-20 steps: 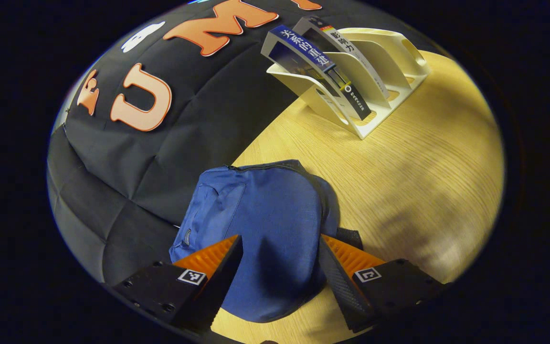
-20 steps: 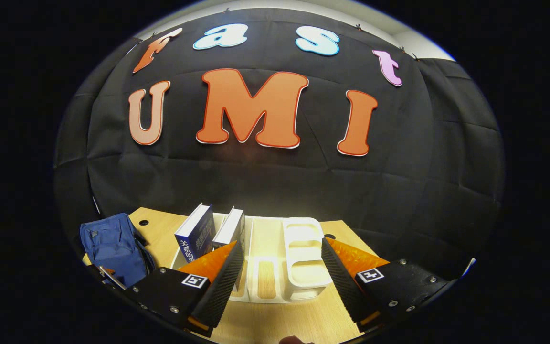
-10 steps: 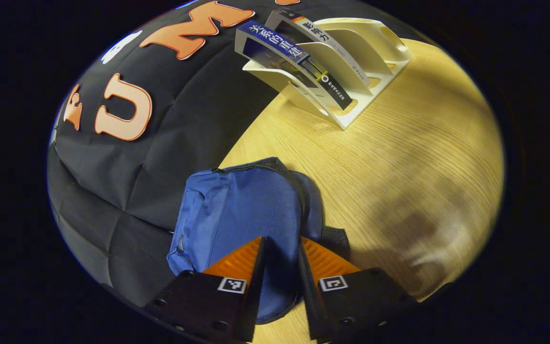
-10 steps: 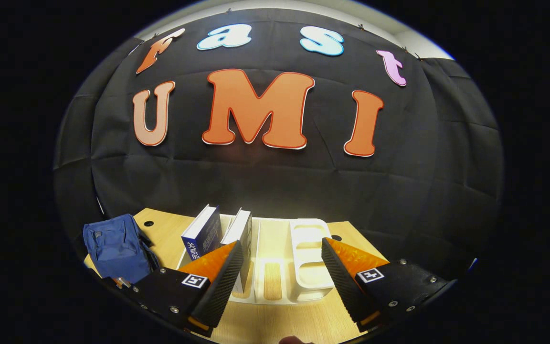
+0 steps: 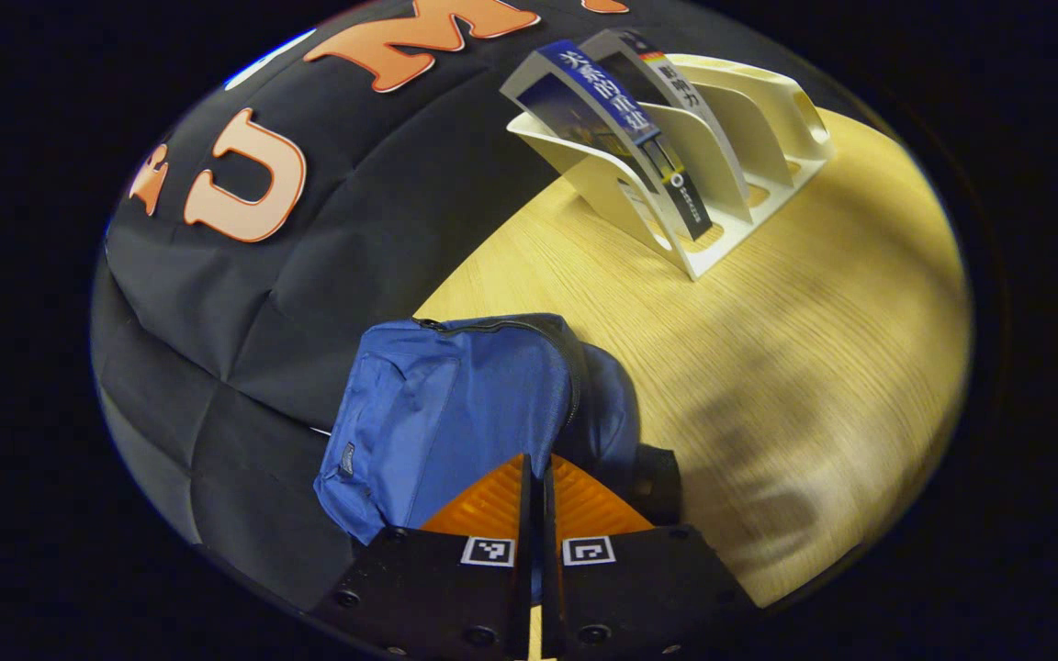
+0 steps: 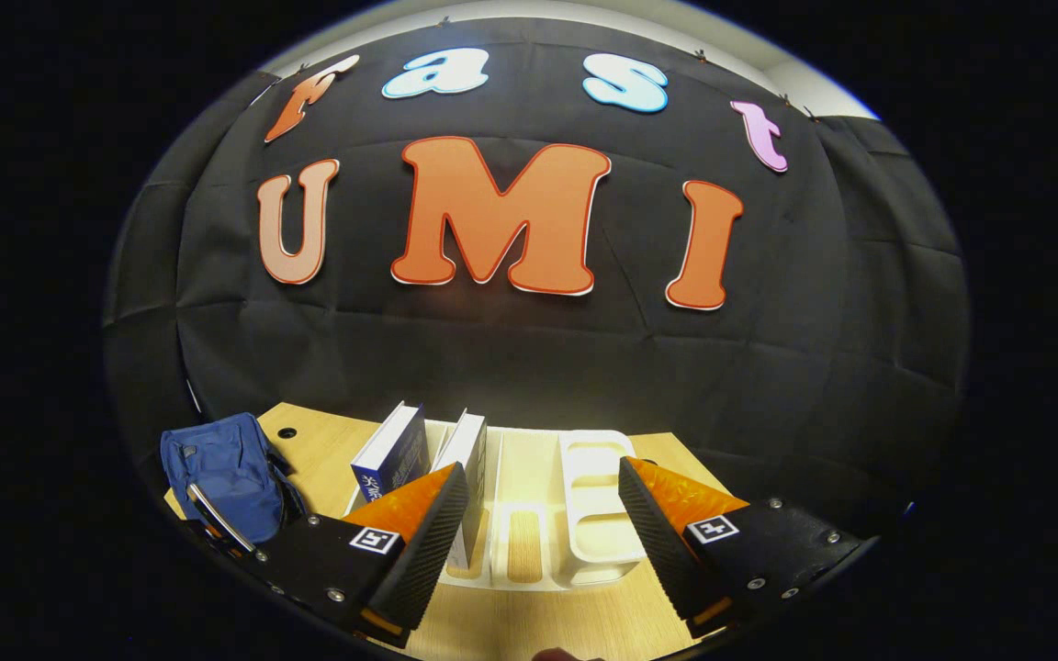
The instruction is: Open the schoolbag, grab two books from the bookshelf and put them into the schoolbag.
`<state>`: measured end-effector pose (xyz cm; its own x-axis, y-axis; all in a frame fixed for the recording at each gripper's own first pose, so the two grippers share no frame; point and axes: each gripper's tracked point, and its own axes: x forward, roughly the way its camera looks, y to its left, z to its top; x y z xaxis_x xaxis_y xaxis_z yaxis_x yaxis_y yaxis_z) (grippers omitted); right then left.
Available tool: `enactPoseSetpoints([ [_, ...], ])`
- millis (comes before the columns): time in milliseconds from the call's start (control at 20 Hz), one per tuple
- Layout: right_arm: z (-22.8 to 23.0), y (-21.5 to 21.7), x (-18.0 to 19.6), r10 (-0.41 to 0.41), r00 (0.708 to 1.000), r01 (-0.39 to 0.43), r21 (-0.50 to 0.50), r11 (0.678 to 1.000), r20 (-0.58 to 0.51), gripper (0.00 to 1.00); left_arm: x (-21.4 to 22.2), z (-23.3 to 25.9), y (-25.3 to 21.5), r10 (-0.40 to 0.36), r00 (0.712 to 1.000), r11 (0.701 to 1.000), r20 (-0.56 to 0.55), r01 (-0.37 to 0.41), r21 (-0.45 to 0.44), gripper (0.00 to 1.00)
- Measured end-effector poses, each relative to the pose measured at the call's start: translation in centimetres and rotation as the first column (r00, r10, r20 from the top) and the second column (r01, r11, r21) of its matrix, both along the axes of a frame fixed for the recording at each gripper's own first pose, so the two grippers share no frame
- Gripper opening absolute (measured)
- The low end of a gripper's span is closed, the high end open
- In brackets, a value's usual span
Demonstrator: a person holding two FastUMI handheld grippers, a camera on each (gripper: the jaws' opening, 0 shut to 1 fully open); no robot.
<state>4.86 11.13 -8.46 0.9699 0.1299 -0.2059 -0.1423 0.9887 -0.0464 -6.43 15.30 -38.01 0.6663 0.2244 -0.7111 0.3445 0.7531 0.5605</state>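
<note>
Bag: blue, zipped, on table by booth wall | left gripper: jaws nearly together at bag's near edge, grip on fabric unclear | right gripper: jaws wide, before rack | books: two, upright in rack's left slots

Schoolbag sits on the table at its edge, right up against the booth wall. Farther along the table, well apart from the bag, stands the bookshelf, with two books leaning side by side in its slots nearest the wall. In the right gripper view, the bag lies left of the bookshelf, with both books in its left slots, the wall behind everything.
</note>
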Motion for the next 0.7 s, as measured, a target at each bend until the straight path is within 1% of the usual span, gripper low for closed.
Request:
enactPoseSetpoints([
  [200, 0.3, 2.8, 1.2, 0.063, 0.997, -0.063, 0.010, 0.998, -0.051, 0.97, 0.6, 2.1, 0.5, 0.025, 1.000, 0.995, -0.017, -0.026, -0.093, 0.03],
  [250, 0.2, 3.9, 1.2, 0.096, 0.993, -0.095, 0.008, 0.995, -0.074, 0.98, 0.9, 2.6, 0.8, 0.040, 0.999, 0.992, -0.016, -0.041, -0.118, 0.03],
  [350, -0.2, 6.4, 1.3, 0.159, 0.979, -0.160, 0.006, 0.987, -0.125, 0.97, 1.6, 4.3, 1.3, 0.061, 0.998, 0.983, -0.012, -0.062, -0.173, 0.03],
  [400, -0.3, 7.4, 1.4, 0.177, 0.973, -0.179, 0.003, 0.984, -0.151, 0.97, 1.9, 5.1, 1.6, 0.062, 0.998, 0.979, -0.010, -0.062, -0.194, 0.03],
  [600, -1.0, 11.0, 2.6, 0.226, 0.940, -0.234, 0.000, 0.972, -0.257, 0.97, 2.8, 8.3, 3.1, 0.075, 0.997, 0.964, -0.002, -0.073, -0.254, 0.01],
  [700, -1.2, 12.1, 3.3, 0.232, 0.927, -0.250, -0.024, 0.968, -0.296, 0.98, 3.5, 9.4, 3.7, 0.078, 0.997, 0.953, -0.011, -0.078, -0.292, 0.01],
])
